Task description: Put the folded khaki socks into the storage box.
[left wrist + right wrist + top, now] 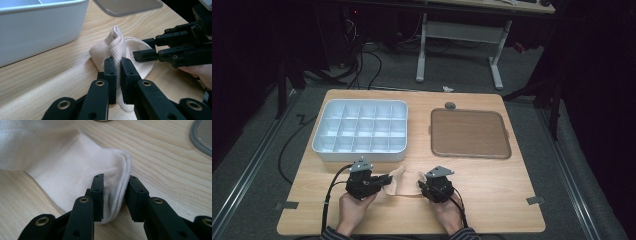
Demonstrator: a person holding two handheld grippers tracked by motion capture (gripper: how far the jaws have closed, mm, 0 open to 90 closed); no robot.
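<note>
Two claws met over one pale sock (404, 184) at the near edge of the table (492, 200). My left claw (115, 65) was clamped tight on a bunched ribbed fold of that sock, the cloth rising between its pads and standing up in a ridge just past them. My right claw (113, 185) stood part open around the sock's other edge, the hem lying between its pads; I could see a gap beside the cloth on one side, so I could not say it was pinching yet. In the left gripper view the right claw came in from the right, its tips just above the flat part of the sock.

From the high view the sock lay spread on the wood between my left claw (379, 181) and right claw (422, 186), with a hand behind each. Just beyond the left claw sat a white tray (360, 150) divided into small compartments, near the sock but not touching it. Farther right, well apart, a brown lid (469, 134) lay flat on the table.
</note>
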